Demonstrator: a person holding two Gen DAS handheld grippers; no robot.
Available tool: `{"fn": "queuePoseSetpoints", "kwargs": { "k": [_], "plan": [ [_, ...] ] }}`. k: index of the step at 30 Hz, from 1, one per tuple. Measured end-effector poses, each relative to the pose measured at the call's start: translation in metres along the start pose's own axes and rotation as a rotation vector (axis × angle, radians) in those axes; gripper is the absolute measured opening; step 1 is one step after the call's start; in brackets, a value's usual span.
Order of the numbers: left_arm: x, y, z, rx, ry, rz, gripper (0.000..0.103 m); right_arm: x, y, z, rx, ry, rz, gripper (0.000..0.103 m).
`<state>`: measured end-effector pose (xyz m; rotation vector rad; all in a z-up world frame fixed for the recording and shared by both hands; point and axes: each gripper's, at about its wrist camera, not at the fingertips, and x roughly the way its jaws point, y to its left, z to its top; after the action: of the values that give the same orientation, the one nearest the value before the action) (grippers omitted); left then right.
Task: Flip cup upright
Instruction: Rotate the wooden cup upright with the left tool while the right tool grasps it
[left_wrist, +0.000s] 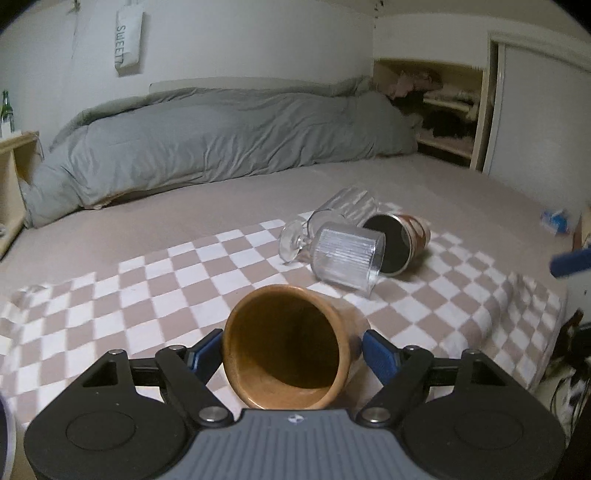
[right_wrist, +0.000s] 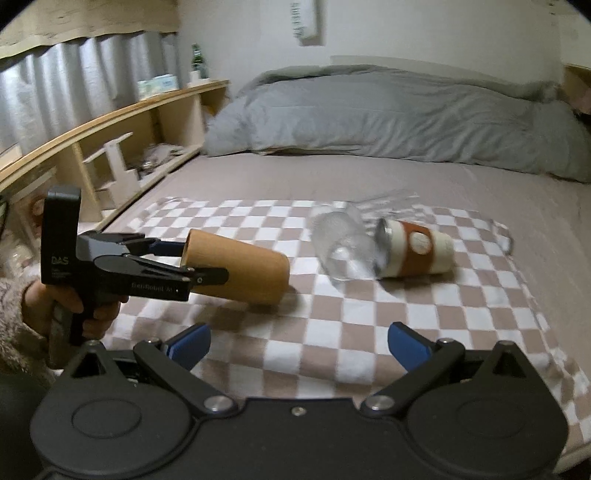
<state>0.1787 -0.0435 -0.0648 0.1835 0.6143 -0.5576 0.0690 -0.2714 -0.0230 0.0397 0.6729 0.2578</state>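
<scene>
- Our left gripper (left_wrist: 291, 354) has its jaws around the wooden cup (left_wrist: 286, 347), lying on its side on the checkered blanket (left_wrist: 110, 295).
- Our right gripper (right_wrist: 297, 341) hovers released near the blanket's front edge.

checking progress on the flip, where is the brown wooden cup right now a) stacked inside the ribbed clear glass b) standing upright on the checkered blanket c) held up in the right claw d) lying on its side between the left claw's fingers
d: the brown wooden cup lies on its side on the checkered blanket, its rim end between the fingers of the left claw; the right claw is open and empty.
</scene>
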Motion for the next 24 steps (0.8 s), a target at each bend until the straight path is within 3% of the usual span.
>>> {"fn": "queuePoseSetpoints", "kwargs": {
  "k": [4,8,11,14,18,21,24],
  "plan": [
    [-0.011,-0.004,0.003,0.015,0.03,0.037,0.08,0.008,0.011,0.012,-0.133,-0.029,0.065,0.103],
    [-0.009,-0.008,0.012,0.014,0.076,0.067,0.08,0.03,0.02,0.025,-0.294,-0.078,0.184,0.103],
    [-0.003,0.001,0.019,-0.033,0.103,0.099,0.08,0.055,0.026,0.018,-0.518,-0.166,0.261,0.103],
    [0.0,0.002,0.023,-0.049,0.114,0.104,0.08,0.081,0.034,-0.002,-0.684,-0.228,0.226,0.101],
    [0.004,-0.006,0.031,-0.032,0.111,0.109,0.077,0.113,0.038,-0.018,-0.72,-0.198,0.243,0.099],
    [0.006,-0.01,0.042,-0.056,0.102,0.075,0.074,0.124,0.042,-0.029,-0.762,-0.249,0.208,0.098],
    [0.01,-0.02,0.048,-0.039,0.09,0.058,0.074,0.131,0.044,-0.028,-0.739,-0.291,0.199,0.09]
  ]
}}
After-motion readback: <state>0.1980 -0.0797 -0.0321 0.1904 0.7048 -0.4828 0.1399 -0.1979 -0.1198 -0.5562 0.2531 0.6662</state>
